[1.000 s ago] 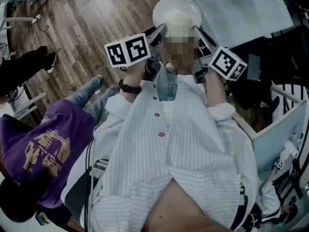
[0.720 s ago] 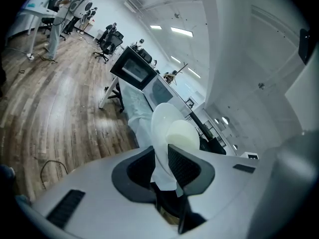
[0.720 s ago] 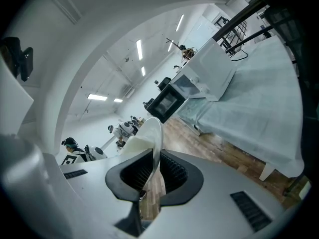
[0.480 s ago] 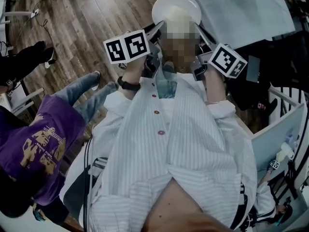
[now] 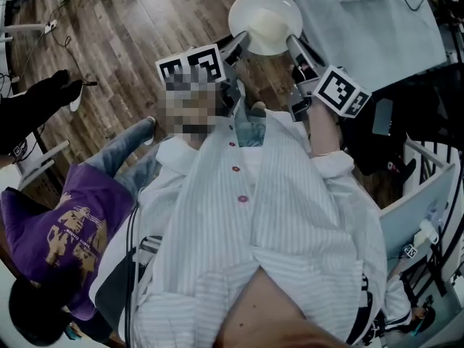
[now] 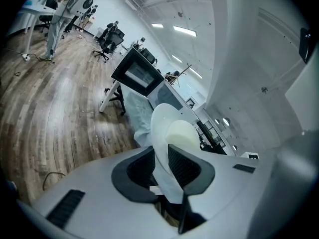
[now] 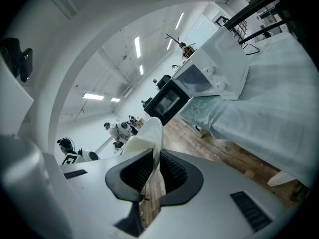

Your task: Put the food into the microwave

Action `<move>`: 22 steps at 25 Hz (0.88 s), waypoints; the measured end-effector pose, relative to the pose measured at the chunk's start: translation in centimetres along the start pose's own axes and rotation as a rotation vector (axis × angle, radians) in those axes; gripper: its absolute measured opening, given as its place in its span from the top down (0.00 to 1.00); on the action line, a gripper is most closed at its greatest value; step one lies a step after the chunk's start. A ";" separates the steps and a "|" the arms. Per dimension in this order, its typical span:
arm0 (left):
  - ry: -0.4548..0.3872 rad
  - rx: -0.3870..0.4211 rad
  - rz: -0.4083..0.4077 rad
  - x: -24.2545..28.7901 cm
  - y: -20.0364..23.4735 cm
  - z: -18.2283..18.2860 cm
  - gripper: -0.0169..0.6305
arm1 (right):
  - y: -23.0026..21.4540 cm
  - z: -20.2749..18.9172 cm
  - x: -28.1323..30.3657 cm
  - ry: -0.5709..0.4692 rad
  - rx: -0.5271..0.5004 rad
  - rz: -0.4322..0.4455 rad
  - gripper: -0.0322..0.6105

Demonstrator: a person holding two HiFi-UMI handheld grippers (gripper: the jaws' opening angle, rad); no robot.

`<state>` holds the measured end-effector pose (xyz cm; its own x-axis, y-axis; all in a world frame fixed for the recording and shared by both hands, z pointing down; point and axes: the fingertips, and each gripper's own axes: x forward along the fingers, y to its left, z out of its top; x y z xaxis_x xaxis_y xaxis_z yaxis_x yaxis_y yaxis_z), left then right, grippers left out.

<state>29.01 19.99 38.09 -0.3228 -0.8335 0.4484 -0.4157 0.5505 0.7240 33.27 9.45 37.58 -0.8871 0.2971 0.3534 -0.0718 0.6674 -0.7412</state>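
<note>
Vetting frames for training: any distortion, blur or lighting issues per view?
Head view: dim and flat, the white bowl the brightest patch, and a mosaic patch overlaps the left hand-held gripper's marker cube. Left gripper view: strong fisheye, black vignetted corners, microwave still legible. Right gripper view: same fisheye bending, ceiling lights blown out.

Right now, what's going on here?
A person holds a white bowl of pale food up over the wooden floor with two grippers. The left gripper has its jaws clamped on one side of the rim, the right gripper on the opposite side. The microwave stands ahead on a table; the food is not in it yet.
</note>
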 end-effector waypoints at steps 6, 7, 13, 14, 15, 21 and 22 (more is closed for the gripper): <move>0.006 0.000 0.002 0.7 3.9 5.7 0.85 | 1.5 1.6 6.5 -0.003 0.013 0.004 0.85; 0.007 0.003 0.001 0.8 4.5 6.5 0.85 | 1.8 1.8 7.4 -0.006 0.012 0.004 0.85; 0.016 0.020 -0.010 1.0 7.6 10.9 0.85 | 3.3 2.8 12.3 -0.027 0.015 -0.001 0.85; 0.018 0.023 -0.013 1.1 8.0 11.5 0.85 | 3.5 2.9 13.0 -0.029 0.016 -0.003 0.85; 0.021 0.025 -0.016 1.1 8.5 12.1 0.85 | 3.6 2.9 13.7 -0.032 0.018 -0.005 0.85; 0.039 0.023 -0.016 1.0 11.0 13.7 0.85 | 4.2 2.3 16.6 -0.031 0.036 -0.015 0.85; 0.040 0.018 -0.015 0.9 11.4 13.8 0.85 | 4.3 2.2 16.9 -0.029 0.039 -0.019 0.85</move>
<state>12.20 26.14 39.51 -0.2821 -0.8425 0.4589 -0.4352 0.5387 0.7214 16.91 15.80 39.13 -0.8983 0.2641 0.3510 -0.1057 0.6456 -0.7563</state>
